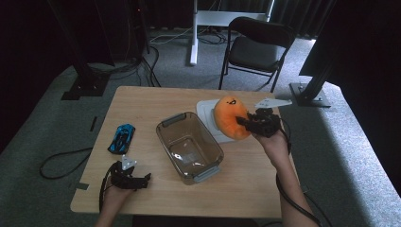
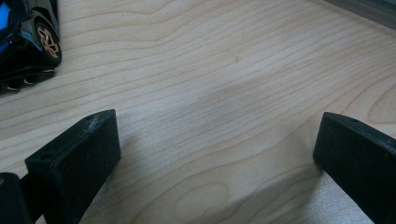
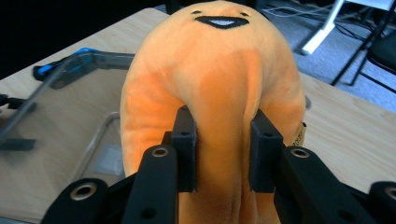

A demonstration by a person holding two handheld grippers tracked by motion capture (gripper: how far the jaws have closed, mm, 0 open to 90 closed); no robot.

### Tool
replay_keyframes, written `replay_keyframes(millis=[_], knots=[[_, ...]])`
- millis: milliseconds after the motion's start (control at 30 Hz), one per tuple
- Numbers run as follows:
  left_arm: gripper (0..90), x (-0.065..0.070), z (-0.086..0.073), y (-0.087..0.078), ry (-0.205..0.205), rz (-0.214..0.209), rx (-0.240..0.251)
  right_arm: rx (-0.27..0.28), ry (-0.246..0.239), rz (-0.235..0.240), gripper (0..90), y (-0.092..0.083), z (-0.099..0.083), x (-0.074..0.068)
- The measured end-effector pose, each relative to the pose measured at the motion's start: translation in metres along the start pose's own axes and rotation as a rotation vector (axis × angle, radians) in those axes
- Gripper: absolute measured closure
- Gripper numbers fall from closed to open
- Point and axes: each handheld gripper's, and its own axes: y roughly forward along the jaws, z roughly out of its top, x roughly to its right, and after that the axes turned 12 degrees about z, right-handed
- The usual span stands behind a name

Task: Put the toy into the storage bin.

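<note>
The right tool (image 1: 245, 122) squeezed the orange plush toy (image 1: 230, 117) right of the frame's middle, lifted above the white lid (image 1: 204, 109). Beside it sat the clear bin (image 1: 189, 145). At lower left, the left tool (image 1: 144, 178) stood wide and empty on the surface (image 1: 142, 101), near the blue car (image 1: 121, 137).

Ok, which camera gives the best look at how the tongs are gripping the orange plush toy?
The right gripper view: the orange plush toy is close up there, with the right tongs pinching a fold of its fabric. The high view shows the toy small, held above the table beside the clear bin.
</note>
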Motion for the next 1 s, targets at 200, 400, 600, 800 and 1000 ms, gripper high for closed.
replay_keyframes(millis=[200,400,600,800,1000], knots=[[1.1,0.0,0.0,0.0,0.002,-0.003,-0.002,0.013,-0.028,0.048,68.9,0.004,0.007,-0.013],[1.1,0.0,0.0,0.0,0.002,-0.003,-0.002,0.007,-0.064,0.097,68.8,0.01,0.012,-0.027],[1.1,-0.001,0.0,0.0,0.006,-0.005,-0.002,0.006,-0.1,0.156,68.6,0.018,0.017,-0.042],[1.0,-0.001,0.0,-0.001,0.007,-0.007,-0.002,-0.011,-0.147,0.199,68.6,0.026,0.019,-0.059],[0.0,-0.001,0.0,0.0,0.011,-0.011,-0.004,-0.044,-0.171,0.238,68.5,0.039,0.017,-0.071]])
